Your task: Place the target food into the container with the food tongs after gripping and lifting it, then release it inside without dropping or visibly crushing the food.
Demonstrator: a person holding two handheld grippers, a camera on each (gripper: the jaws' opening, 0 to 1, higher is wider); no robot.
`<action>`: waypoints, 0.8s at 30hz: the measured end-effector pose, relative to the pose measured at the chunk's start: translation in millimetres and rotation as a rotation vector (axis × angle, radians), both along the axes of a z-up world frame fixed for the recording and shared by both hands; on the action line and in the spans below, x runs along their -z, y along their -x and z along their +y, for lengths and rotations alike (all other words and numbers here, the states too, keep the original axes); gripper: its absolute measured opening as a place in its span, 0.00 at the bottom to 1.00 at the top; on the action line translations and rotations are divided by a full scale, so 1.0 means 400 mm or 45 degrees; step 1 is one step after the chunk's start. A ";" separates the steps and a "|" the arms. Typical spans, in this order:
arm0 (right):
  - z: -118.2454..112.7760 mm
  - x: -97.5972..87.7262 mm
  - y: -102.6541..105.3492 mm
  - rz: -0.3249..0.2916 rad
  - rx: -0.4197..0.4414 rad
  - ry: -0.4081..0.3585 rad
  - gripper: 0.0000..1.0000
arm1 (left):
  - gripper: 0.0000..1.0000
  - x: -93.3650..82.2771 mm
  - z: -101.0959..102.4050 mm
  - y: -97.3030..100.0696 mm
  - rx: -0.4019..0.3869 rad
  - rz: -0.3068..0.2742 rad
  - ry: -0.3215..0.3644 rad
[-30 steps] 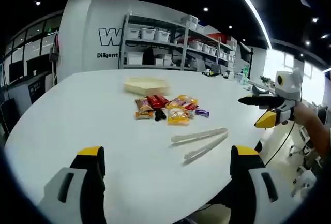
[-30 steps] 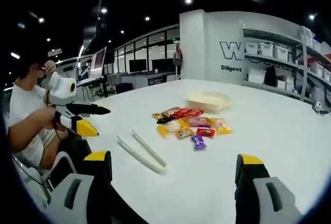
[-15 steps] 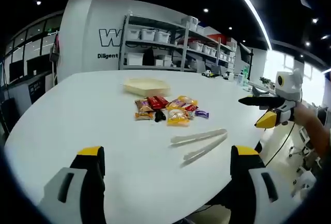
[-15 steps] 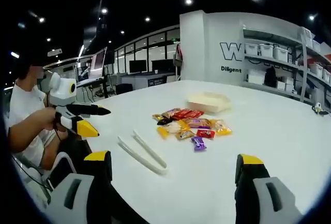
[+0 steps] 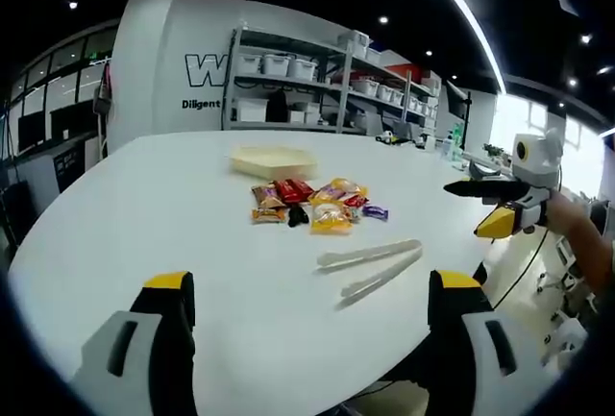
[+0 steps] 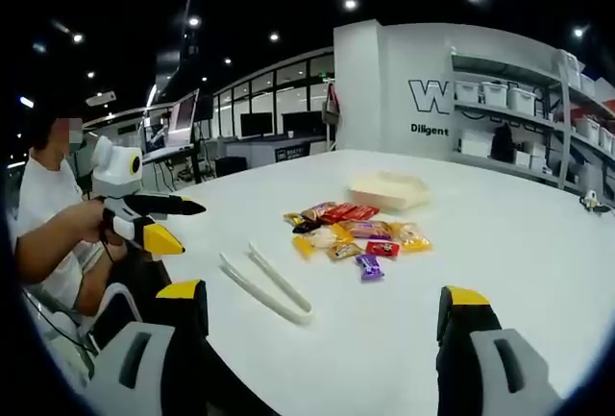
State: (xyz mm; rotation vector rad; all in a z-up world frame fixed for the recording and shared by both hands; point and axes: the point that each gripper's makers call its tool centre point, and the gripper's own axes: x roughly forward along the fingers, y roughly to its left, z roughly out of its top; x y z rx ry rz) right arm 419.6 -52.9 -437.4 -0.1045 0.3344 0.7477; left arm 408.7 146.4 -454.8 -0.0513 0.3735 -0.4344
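White food tongs (image 5: pixel 370 267) (image 6: pixel 264 281) lie on the white round table (image 5: pixel 144 205) (image 6: pixel 519 233), between the snacks and the near edge. A pile of wrapped snacks (image 5: pixel 312 203) (image 6: pixel 356 229) sits mid-table, with a shallow beige container (image 5: pixel 273 159) (image 6: pixel 388 188) just beyond it. My left gripper (image 5: pixel 309 281) (image 6: pixel 192 230) is open and empty, held above the near table edge. My right gripper (image 6: pixel 322 293) (image 5: pixel 461 210) is also open and empty, off the table's side. Both stand well short of the tongs.
Metal shelving with white bins (image 5: pixel 317 80) (image 6: pixel 519 99) stands behind the table. A person in a white shirt (image 6: pixel 48 224) holds the left gripper beside the table. A hand and forearm (image 5: pixel 581 233) hold the right gripper. Desks with monitors (image 6: pixel 178 118) sit further back.
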 end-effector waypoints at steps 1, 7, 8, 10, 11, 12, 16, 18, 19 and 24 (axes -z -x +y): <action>0.000 0.000 0.001 0.000 0.000 0.000 0.99 | 0.99 -0.001 0.000 0.000 0.000 0.001 0.001; 0.001 -0.005 0.002 -0.009 -0.002 -0.002 0.99 | 0.99 -0.002 -0.003 0.001 0.002 -0.002 -0.003; 0.000 -0.006 0.003 -0.009 -0.002 -0.004 0.99 | 0.99 -0.003 -0.003 0.002 0.002 -0.003 -0.004; -0.001 -0.006 0.004 -0.008 -0.001 -0.002 0.99 | 0.99 -0.003 -0.003 0.002 0.003 -0.001 -0.007; -0.002 -0.005 0.004 -0.009 0.000 0.002 0.99 | 0.99 -0.003 -0.003 0.002 0.003 -0.001 -0.007; -0.004 -0.005 0.004 -0.011 0.000 0.008 0.99 | 0.99 -0.003 -0.002 0.002 0.003 -0.001 -0.008; -0.003 -0.008 0.006 -0.013 -0.004 0.008 0.99 | 0.99 -0.004 -0.003 0.004 0.006 -0.005 -0.009; -0.003 -0.010 0.005 -0.017 -0.005 0.008 0.99 | 0.98 -0.007 -0.005 0.001 0.013 -0.030 -0.007; -0.002 -0.010 0.005 -0.018 -0.005 0.009 0.99 | 0.98 -0.009 -0.005 0.000 0.014 -0.043 -0.011; 0.002 -0.014 0.006 -0.035 -0.007 -0.002 0.99 | 0.99 -0.007 -0.009 0.002 0.022 -0.042 0.004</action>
